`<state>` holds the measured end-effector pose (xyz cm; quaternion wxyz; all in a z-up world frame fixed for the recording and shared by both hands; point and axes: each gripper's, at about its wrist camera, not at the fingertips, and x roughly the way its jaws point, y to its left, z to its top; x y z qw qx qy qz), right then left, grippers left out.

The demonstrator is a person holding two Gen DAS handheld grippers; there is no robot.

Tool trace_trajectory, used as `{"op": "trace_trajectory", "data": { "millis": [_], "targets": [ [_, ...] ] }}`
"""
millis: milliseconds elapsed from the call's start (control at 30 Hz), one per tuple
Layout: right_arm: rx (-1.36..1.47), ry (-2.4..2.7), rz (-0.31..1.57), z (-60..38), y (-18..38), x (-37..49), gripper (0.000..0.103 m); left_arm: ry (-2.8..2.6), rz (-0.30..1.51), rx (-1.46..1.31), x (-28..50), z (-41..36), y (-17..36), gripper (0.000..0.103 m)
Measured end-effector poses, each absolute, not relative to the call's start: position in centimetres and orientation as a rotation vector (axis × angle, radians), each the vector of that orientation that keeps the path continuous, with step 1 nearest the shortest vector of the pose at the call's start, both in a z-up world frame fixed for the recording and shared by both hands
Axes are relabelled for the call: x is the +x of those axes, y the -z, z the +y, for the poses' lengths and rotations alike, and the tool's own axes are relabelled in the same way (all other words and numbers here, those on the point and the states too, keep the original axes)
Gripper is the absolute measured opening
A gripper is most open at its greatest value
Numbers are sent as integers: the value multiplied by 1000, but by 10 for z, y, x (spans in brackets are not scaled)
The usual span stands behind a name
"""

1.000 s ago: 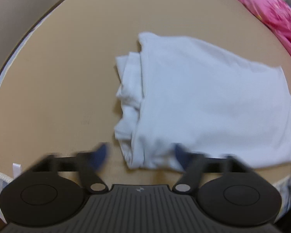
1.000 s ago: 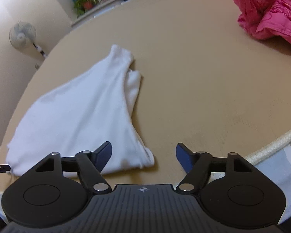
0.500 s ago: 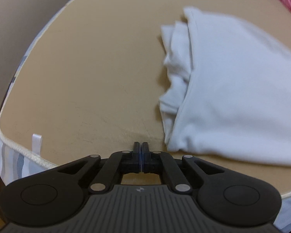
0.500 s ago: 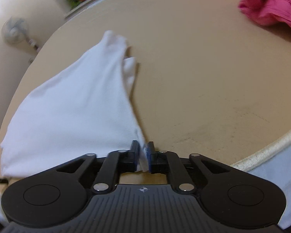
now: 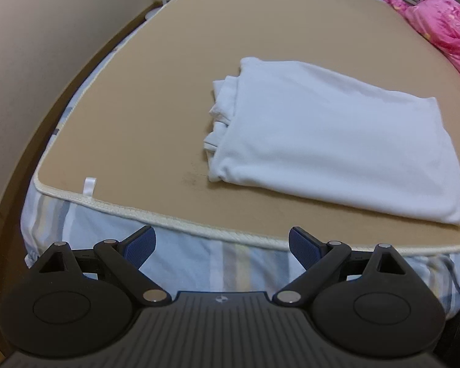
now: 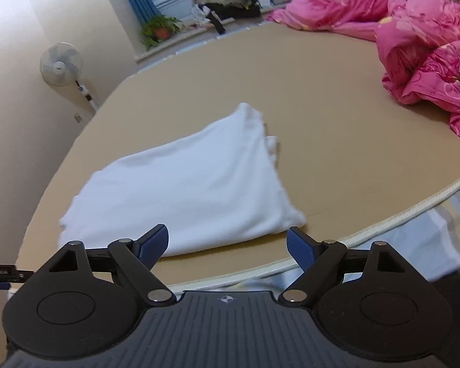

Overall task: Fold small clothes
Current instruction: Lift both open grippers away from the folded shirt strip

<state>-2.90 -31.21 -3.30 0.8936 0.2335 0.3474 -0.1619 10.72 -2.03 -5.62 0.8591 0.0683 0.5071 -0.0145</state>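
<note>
left claw (image 5: 222, 245) tilted down, opening, empty, right claw (image 6: 227, 247) likewise

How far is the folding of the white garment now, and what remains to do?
Done: the white garment lies folded flat on the tan mattress. In hand: nothing; the left gripper and right gripper are opening, empty. Left: perhaps tidying the uneven layers on one side.

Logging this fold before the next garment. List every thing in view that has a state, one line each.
white garment: folded, lying flat on the mat, held by neither gripper.
left gripper: jaws opening, nothing between them, clear of the garment.
right gripper: jaws opening, nothing between them.
pink quilt: bunched up at the far side.
standing fan: upright by the wall; running or not, cannot tell.
</note>
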Motion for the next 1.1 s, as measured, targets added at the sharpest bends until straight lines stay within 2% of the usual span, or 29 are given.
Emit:
{"op": "trace_trajectory", "data": {
  "millis": [333,967,1100],
  "targets": [
    [381,262,706,-271,30,-42,86,36,998,214,64,-33,44,96],
    [429,302,728,-275,43,-45,86,10,998,220,63,-31,48,96],
    [535,331,699,-293,50,-41,87,0,1031,196,69,-23,55,96]
  ]
}}
